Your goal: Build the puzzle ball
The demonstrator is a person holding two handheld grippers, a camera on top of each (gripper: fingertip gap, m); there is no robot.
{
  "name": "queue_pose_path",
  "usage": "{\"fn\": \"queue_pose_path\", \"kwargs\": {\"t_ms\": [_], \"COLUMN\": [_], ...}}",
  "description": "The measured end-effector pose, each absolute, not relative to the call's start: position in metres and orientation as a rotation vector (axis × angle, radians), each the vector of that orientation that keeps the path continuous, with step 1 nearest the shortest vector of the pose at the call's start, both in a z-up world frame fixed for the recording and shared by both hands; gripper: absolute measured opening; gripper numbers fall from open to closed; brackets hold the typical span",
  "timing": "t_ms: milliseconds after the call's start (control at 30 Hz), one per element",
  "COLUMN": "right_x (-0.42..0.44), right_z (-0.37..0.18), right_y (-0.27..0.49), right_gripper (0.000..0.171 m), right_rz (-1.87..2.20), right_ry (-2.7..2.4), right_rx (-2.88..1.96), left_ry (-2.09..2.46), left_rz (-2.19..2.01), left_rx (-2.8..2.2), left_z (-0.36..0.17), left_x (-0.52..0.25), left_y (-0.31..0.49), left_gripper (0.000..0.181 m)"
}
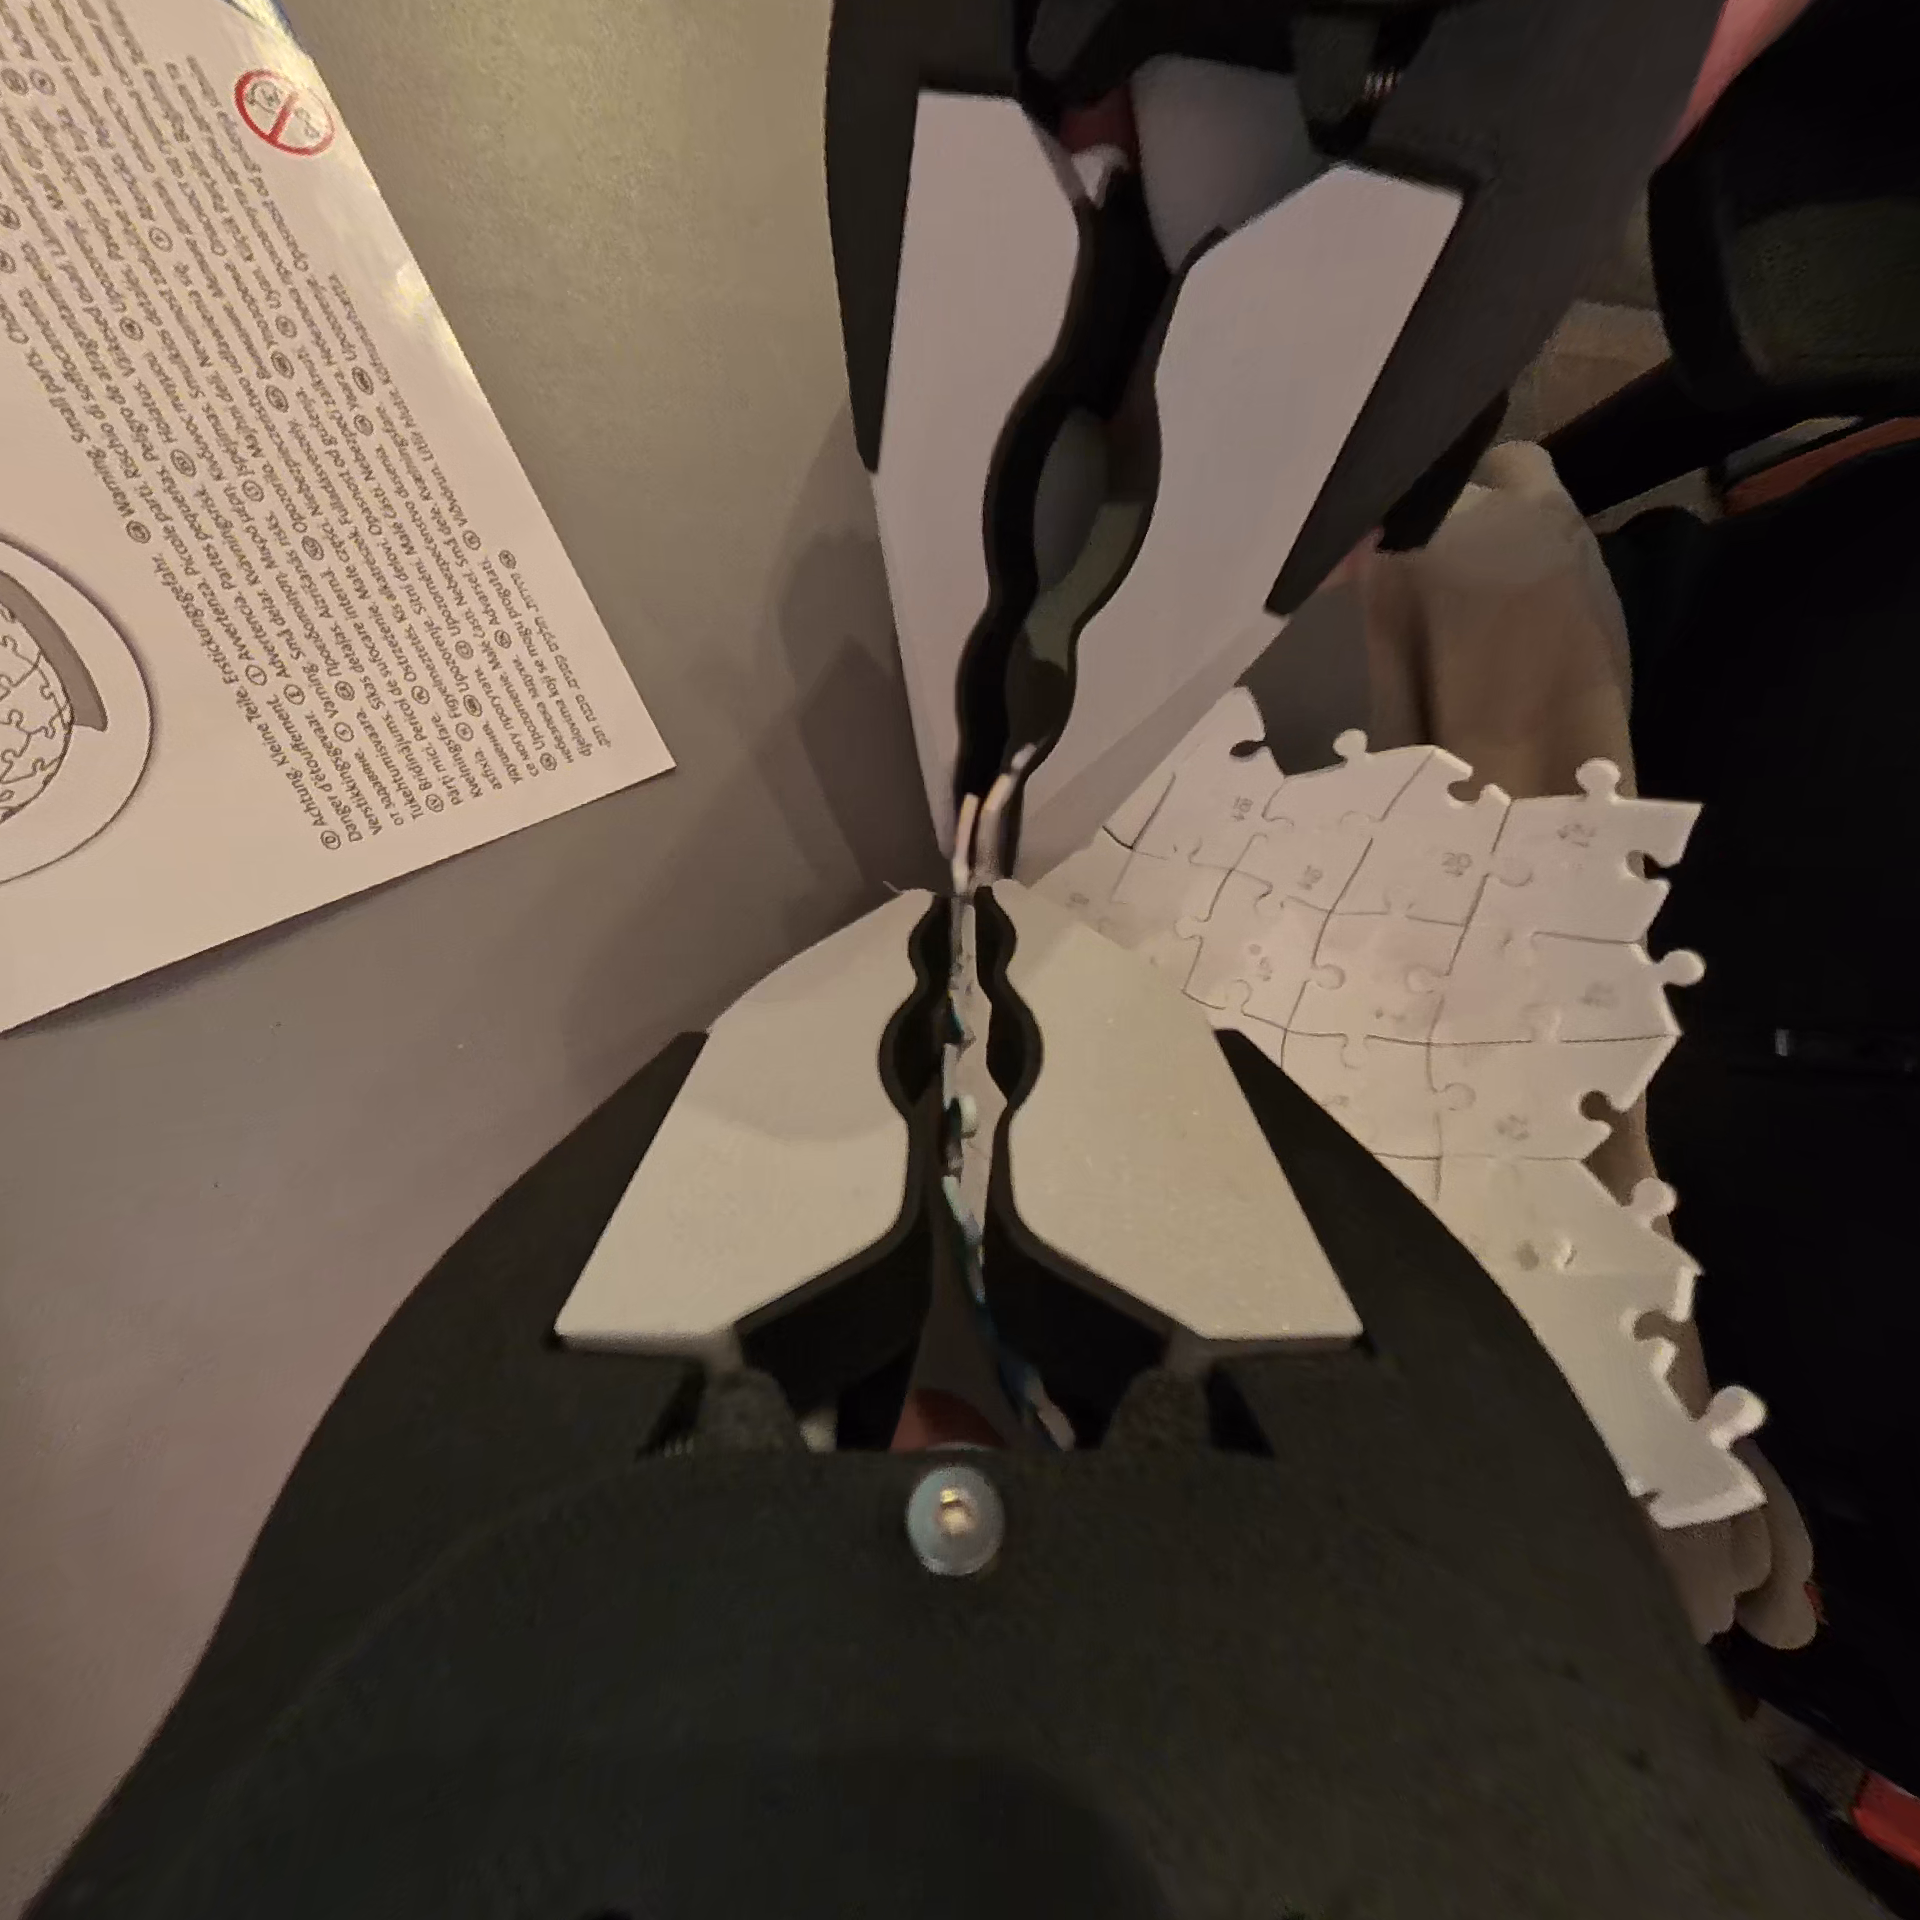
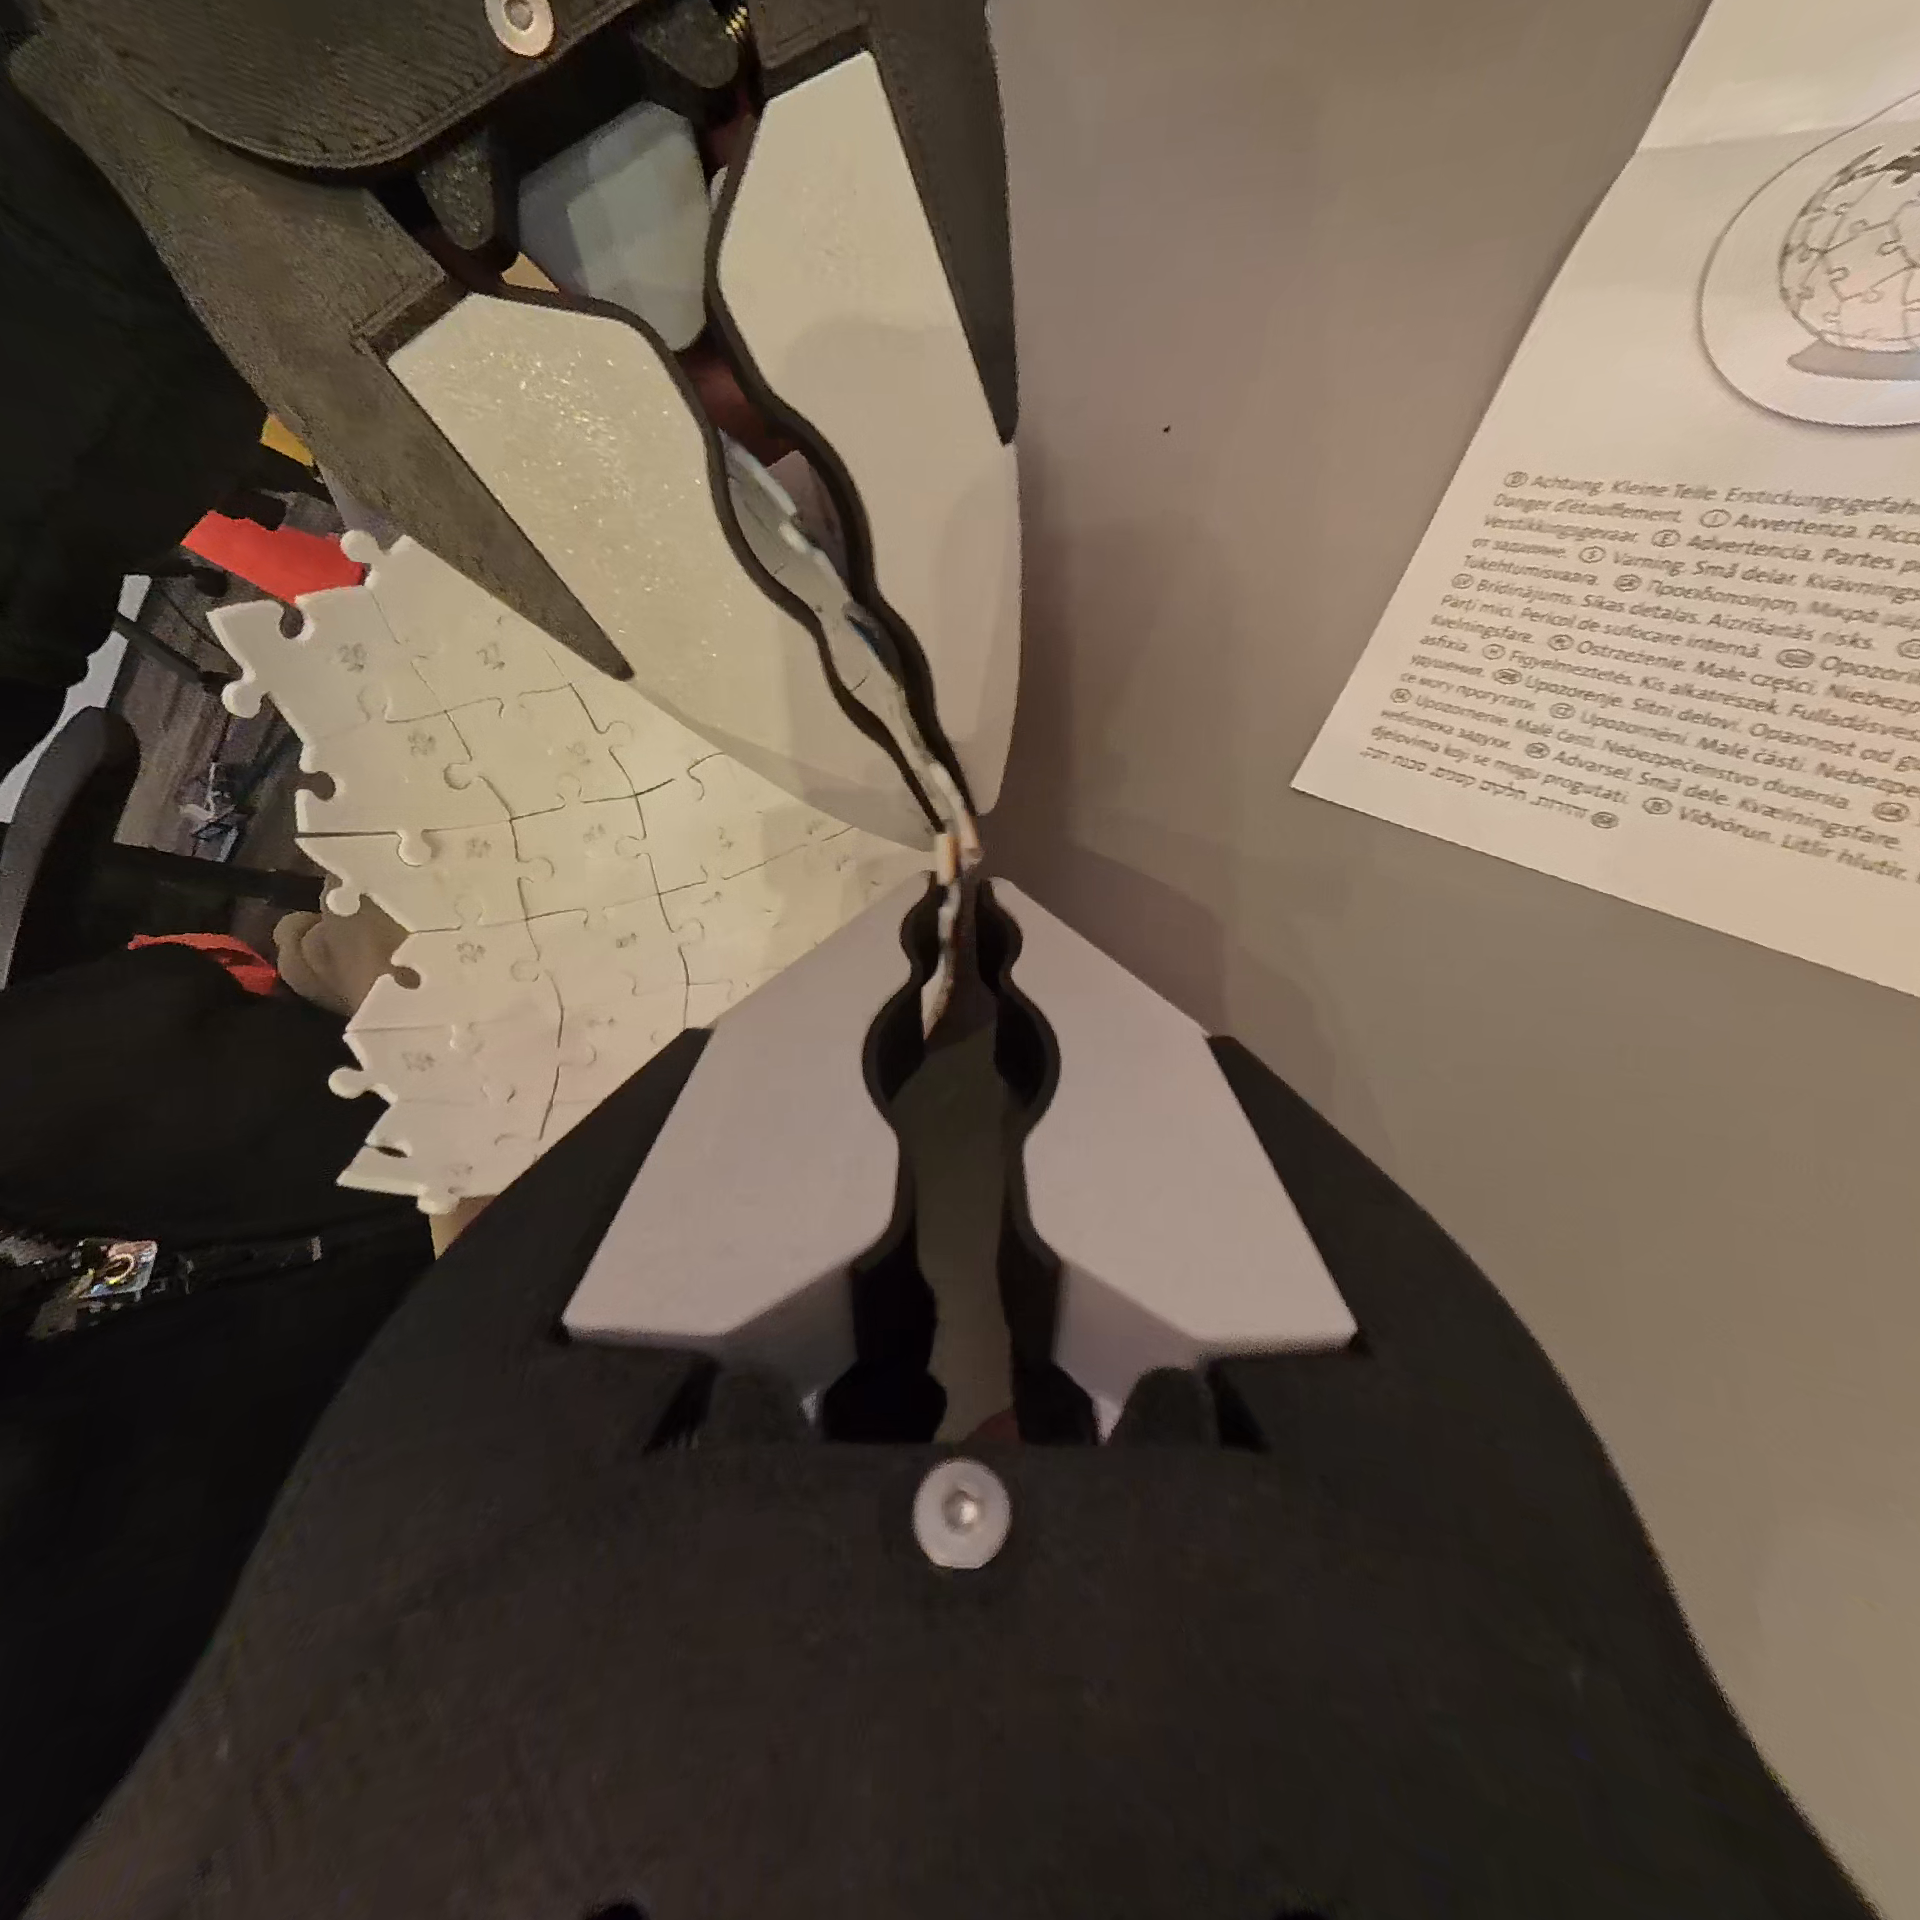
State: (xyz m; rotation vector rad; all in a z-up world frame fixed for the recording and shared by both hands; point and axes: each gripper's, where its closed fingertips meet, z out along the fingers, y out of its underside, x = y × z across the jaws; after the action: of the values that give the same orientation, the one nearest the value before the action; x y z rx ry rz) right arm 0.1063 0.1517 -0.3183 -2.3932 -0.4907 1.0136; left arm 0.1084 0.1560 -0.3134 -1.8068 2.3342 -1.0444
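White plastic, numbered on the side facing both cameras: a curved, part-built section (image 1: pixel 1434 935) of the puzzle ball, held up off the grey table (image 1: pixel 623 312). Jagged with knobs and notches along its free edge. Spreads to the right of the fingertips in the left wrist view and to the left of them in the right wrist view. Set against dark clothing and a beige cloth behind, not against the tabletop.

Left gripper (image 1: pixel 968 909) closed tight on the section. Seen edge-on in its own view as a thin sliver running down the gap between the white pads, with a trace of blue print on the hidden face. Wavy black pad edges almost meeting on either side of it.

Right gripper (image 2: pixel 958 896) coming in from the opposite side, tip to tip with the left one. Likewise closed, pinching a small white piece (image 1: pixel 977 821) at its very tips. Piece touching the gripped edge of the section right where the two sets of tips meet. Locked in or only butted against it: cannot tell, too small and blurred.

Flat on the table beside the grippers, a printed sheet (image 1: pixel 260 468) with lines of small text and a line drawing of a puzzle ball, well apart from the held parts.
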Motion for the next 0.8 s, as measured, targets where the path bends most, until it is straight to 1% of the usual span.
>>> {"fn": "queue_pose_path", "kwargs": {"t_ms": [67, 167, 200, 233, 800], "right_x": [0.1085, 0.1097, 0.1097, 0.1097, 0.1032], "right_z": [-0.3176, -0.3157, -0.3151, -0.3152, -0.3122], "right_y": [0.1511, 0.1505, 0.1508, 0.1509, 0.1468], "right_gripper": [0.008, 0.006, 0.000, 0.000, 0.000], "right_rz": [1.022, 1.027, 1.022, 1.010, 1.075], "right_ry": [-0.482, -0.488, -0.495, -0.504, -0.559], "right_rx": [-2.393, -2.386, -2.382, -2.382, -2.345], "left_ry": [2.337, 2.323, 2.315, 2.316, 2.255], "left_rz": [-1.032, -1.038, -1.042, -1.042, -1.346], "left_rx": [-1.810, -1.815, -1.817, -1.815, -1.694], "left_z": [-0.3144, -0.3142, -0.3140, -0.3140, -0.3101], "left_x": [0.1070, 0.1067, 0.1070, 0.1067, 0.1002], "left_y": [0.1577, 0.1589, 0.1593, 0.1592, 0.1536], "left_gripper": [0.004, 0.004, 0.004, 0.004, 0.004]}}
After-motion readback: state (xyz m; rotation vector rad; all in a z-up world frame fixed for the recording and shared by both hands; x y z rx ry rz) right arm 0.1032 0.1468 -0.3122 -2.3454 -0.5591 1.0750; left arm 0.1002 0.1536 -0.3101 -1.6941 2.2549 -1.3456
